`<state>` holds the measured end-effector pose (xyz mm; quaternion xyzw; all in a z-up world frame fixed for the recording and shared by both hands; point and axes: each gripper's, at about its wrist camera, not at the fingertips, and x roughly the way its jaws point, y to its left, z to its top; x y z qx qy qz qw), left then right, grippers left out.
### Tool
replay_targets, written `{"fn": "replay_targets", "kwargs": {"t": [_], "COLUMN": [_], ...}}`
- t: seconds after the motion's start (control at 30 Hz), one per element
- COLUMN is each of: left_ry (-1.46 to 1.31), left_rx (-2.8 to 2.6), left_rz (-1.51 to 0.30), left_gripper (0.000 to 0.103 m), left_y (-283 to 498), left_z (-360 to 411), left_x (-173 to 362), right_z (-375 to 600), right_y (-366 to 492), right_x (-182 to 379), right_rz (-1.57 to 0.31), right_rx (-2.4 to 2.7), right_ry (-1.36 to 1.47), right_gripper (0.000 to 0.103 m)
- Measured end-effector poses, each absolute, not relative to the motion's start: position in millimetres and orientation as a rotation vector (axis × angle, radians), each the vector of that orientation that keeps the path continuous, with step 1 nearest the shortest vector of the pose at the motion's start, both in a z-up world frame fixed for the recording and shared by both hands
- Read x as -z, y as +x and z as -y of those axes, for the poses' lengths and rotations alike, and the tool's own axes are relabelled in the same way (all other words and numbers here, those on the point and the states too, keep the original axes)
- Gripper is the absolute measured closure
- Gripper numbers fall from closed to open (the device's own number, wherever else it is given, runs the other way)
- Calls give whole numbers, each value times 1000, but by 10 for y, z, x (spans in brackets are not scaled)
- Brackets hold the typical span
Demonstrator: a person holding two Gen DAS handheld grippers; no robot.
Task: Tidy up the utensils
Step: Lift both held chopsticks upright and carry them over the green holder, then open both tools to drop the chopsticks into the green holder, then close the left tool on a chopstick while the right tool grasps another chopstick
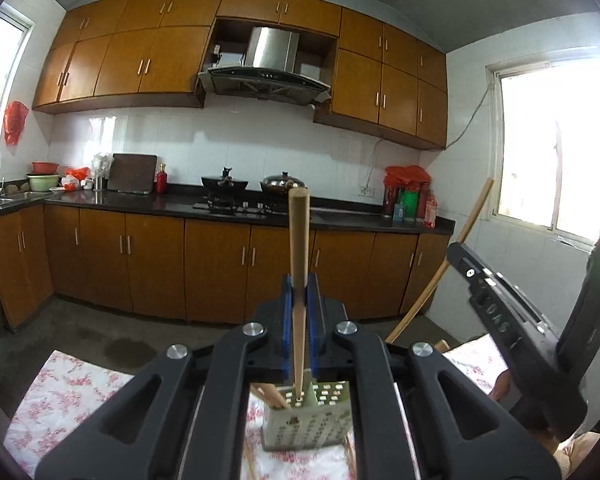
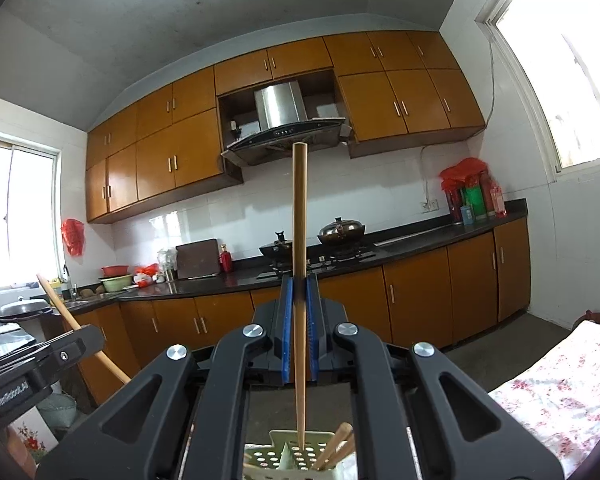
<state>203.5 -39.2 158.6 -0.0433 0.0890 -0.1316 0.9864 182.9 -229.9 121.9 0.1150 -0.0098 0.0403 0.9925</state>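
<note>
In the left wrist view my left gripper [image 1: 299, 282] is shut on a wooden chopstick [image 1: 299, 232] that stands upright between the blue pads. Its lower tip points into the pale perforated utensil holder [image 1: 312, 424] below, where other chopsticks [image 1: 270, 396] lean. In the right wrist view my right gripper [image 2: 299, 282] is shut on a second upright chopstick [image 2: 299, 208]. That chopstick's tip hangs at the mouth of the same holder [image 2: 268, 458], beside leaning chopsticks [image 2: 336, 446]. Each view shows the other gripper at its edge with its stick [image 1: 440, 272] [image 2: 72, 320].
The holder stands on a table with a pink floral cloth [image 1: 60, 392] [image 2: 560, 392]. Beyond a strip of grey floor [image 1: 100, 328] runs a kitchen counter [image 1: 172, 202] with a stove, two pots [image 1: 283, 184], bowls and bottles. Windows lie left and right.
</note>
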Motion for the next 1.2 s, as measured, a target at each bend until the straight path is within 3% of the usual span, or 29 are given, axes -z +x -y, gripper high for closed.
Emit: {"fn": "replay_targets", "kwargs": {"t": [0.37,0.53,0.8,0.9,1.1,1.2], "left_ry": [-105,-117,-116,-104,-106,-106], "left_rx": [268,259,206,157,90,94], "left_rz": [-242,-258,-250,-304,-579,-686], "left_gripper": [94,81,68,64,63,63], "left_y": [2442,2358,1838,1665,1637,1609], "left_z": [418,329,10,-158,-379,-366], "left_x": [-1229,-1173,-1207,-1009,-150,227], "right_z": [2224,2251,2481,2565,2451,2190], "right_y": [1934,1711,1287,1234,1352,1308], "right_x": [-903,-979,-1047,-771,336,612], "right_rz": [-128,-126,-162,-303,-782,-863], "right_rx": [-102,-100,-41,-14,-105,-161], "right_ry": [212,191,171,146,225,187], "right_gripper": [93,76,69,67,67,68]}}
